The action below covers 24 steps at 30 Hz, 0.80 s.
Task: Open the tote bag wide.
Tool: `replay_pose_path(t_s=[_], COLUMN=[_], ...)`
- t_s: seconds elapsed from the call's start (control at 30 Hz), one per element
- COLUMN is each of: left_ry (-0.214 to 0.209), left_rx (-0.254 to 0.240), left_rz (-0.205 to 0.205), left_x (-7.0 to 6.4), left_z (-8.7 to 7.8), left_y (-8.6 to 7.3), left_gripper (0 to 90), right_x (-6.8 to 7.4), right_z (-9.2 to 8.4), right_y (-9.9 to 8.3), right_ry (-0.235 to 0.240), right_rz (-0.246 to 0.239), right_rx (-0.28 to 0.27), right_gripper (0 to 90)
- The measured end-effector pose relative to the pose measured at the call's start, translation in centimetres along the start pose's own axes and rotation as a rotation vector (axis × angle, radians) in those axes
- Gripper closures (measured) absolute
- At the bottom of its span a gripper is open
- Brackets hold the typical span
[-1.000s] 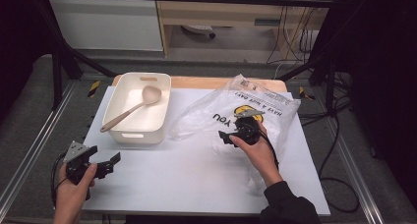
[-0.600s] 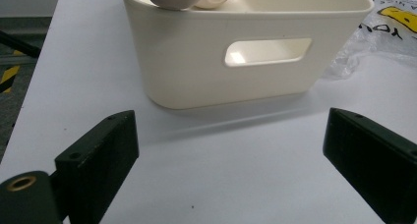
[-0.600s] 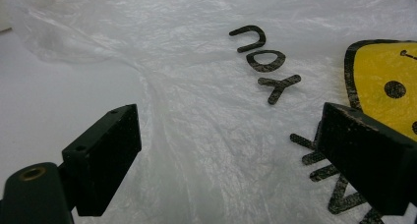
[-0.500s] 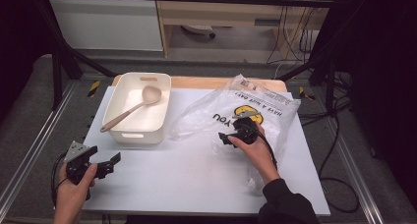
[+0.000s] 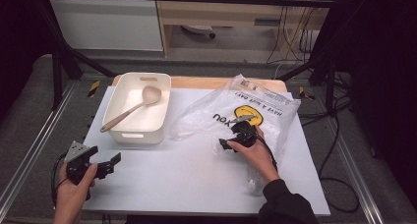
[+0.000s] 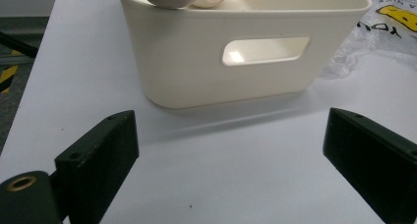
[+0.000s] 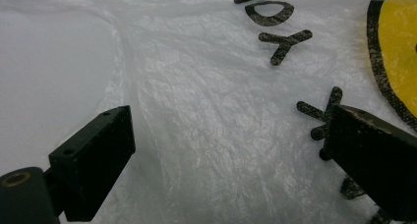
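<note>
Both grippers spread wide, nothing held. Right gripper [image 5: 227, 144] low over plastic bag [image 5: 236, 111], jaws straddling crinkled film near the printed lettering. Left gripper [image 5: 109, 163] idle at near-left corner, facing white bin [image 5: 135, 130] with ladle [image 5: 129, 112] inside. Best to pinch a raised fold, not flat film; close fully, lift slow. Bag right of bin, long axis running near-left to far-right.
</note>
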<state>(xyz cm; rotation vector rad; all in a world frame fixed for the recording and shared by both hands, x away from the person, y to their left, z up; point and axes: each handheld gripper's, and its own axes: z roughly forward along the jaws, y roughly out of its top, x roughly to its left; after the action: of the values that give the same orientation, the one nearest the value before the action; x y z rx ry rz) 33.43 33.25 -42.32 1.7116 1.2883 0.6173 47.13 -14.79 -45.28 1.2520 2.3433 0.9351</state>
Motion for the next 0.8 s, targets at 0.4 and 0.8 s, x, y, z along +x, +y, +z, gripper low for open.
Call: replay_pose_path(t_s=[0.4,0.8], left_ry=[-0.002,-0.001], left_rx=[0.003,0.011], left_rz=[-0.001,-0.002], left_x=[0.0,-0.1], left_z=[0.0,0.2], left_y=[0.0,-0.1], left_gripper=[6.2,6.2], right_x=[-0.2,-1.8], right_z=[0.2,-0.5], right_y=[-0.4,-0.7], right_ry=[-0.024,-0.054], right_rz=[-0.008,0.042], right_rx=[-0.013,-0.068], right_gripper=[13.5,55.3])
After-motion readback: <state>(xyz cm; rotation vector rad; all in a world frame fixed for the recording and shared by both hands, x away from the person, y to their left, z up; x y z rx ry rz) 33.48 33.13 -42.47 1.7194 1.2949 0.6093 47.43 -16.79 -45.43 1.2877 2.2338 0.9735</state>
